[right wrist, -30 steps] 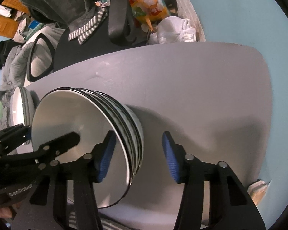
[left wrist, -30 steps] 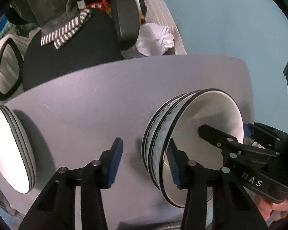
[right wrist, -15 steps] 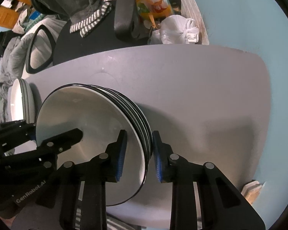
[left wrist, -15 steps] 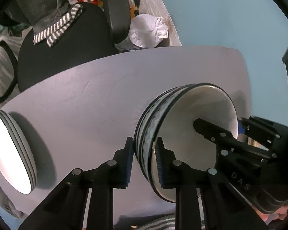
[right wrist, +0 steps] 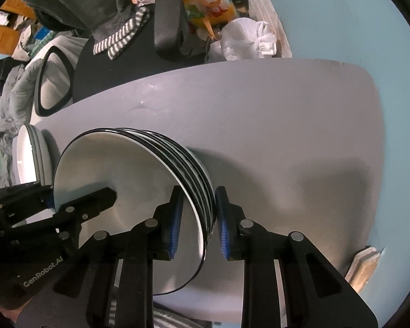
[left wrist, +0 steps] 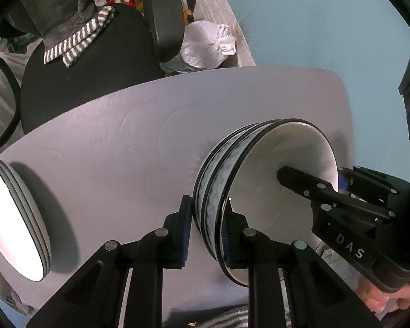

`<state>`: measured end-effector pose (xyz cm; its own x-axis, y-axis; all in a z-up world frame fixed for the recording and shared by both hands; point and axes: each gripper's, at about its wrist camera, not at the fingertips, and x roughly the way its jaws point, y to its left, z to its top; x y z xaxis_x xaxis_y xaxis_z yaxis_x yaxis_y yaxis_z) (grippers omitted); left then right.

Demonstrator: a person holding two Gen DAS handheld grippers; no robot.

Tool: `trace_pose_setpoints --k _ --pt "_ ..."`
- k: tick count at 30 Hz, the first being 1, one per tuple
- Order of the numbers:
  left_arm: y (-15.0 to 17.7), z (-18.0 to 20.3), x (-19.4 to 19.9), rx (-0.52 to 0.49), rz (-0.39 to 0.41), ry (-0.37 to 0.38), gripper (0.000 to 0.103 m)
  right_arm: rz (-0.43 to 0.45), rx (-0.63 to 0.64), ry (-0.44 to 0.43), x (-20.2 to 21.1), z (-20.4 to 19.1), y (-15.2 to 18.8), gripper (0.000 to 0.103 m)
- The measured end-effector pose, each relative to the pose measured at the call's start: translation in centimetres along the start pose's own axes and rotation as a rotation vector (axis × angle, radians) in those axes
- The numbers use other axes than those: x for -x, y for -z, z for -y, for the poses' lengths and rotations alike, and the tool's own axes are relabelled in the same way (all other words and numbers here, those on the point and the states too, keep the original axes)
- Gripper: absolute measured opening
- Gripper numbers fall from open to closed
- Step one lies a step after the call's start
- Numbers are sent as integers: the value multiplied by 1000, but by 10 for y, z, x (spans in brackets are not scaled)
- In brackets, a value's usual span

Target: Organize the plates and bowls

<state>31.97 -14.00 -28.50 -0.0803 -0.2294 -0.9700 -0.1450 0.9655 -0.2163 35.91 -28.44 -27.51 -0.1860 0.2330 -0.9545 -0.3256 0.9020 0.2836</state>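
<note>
A stack of nested bowls, white inside with black rims and grey patterned sides, stands on the grey table. It also shows in the right wrist view. My left gripper is shut on the stack's near rim, one finger inside the top bowl, one outside. My right gripper is shut on the opposite rim in the same way. A stack of white plates sits at the table's left edge, also in the right wrist view.
A black office chair with grey and striped clothes draped on it stands beyond the table. A white plastic bag lies on the floor behind. A blue wall runs along the table's right side. A pale flat object lies at the table's near right corner.
Both grippers moved in and closed onto the rim of the bowl stack, from open beside it a second ago. The plates have not moved.
</note>
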Motion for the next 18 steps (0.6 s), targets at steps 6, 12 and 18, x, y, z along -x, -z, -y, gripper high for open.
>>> trace_pose_setpoints --k 6,12,18 --pt "-2 -9 -3 38 -15 62 20 -5 -2 -23 0 4 -1 23" --pt "-5 -7 -4 13 -30 61 20 -4 -1 -28 0 7 -1 22" --pt "-4 -9 -3 42 -40 50 19 -9 -12 -9 0 4 0 22"
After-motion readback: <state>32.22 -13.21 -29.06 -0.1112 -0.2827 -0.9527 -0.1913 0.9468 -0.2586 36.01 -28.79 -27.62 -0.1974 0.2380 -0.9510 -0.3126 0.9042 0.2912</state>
